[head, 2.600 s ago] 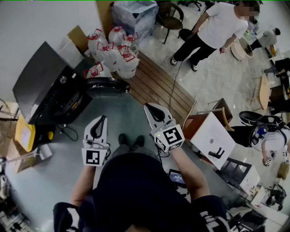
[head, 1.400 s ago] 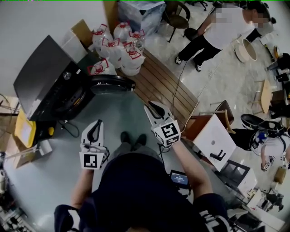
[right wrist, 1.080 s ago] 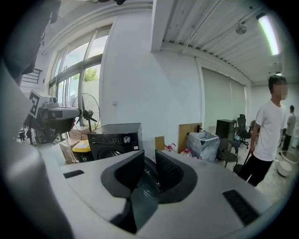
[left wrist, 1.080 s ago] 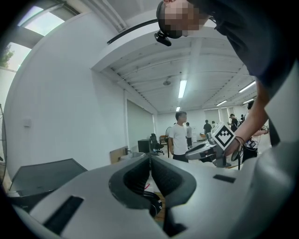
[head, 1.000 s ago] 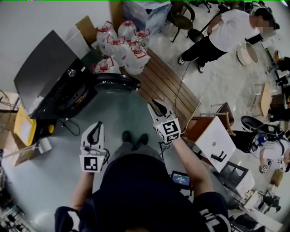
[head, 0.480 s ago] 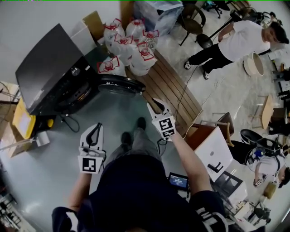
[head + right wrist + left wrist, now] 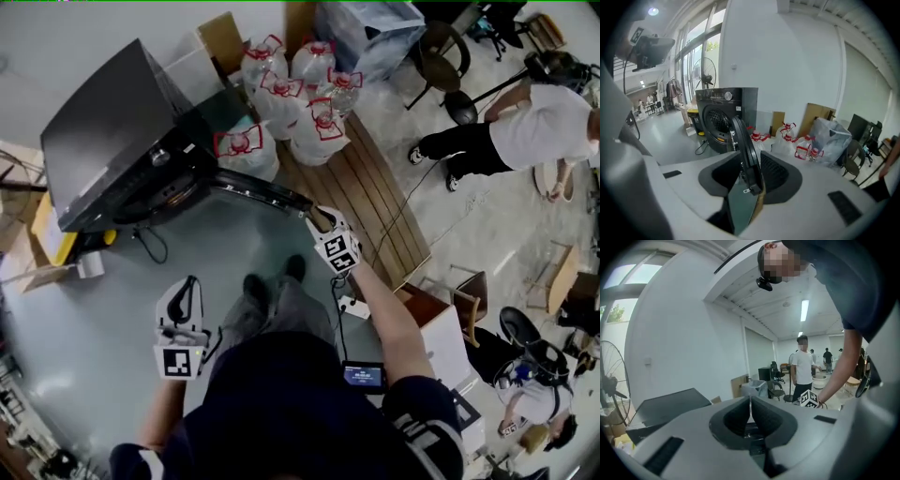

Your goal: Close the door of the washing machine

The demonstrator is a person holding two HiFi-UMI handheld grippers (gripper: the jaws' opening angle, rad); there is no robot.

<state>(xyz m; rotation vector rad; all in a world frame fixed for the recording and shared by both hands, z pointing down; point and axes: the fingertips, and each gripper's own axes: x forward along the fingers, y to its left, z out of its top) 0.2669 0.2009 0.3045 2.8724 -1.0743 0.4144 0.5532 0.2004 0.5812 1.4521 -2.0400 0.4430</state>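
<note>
The black washing machine stands at the upper left, with its round door swung open toward the right. My right gripper has reached the door's free edge. In the right gripper view the door rim stands upright between the jaws of that gripper, with the drum opening behind it. The jaws have just been opening and the pads do not press on the rim. My left gripper hangs low at the left over the floor, shut and empty.
Several water jugs with red handles stand right of the machine beside a wooden slatted platform. A cable trails on the floor by the machine. A person in a white shirt stands at the far right. A white box sits behind my right arm.
My right gripper has gone forward and down to the open door's edge, and the rim now sits between its jaws. The left gripper has drifted back and lower. I stepped toward the machine.
</note>
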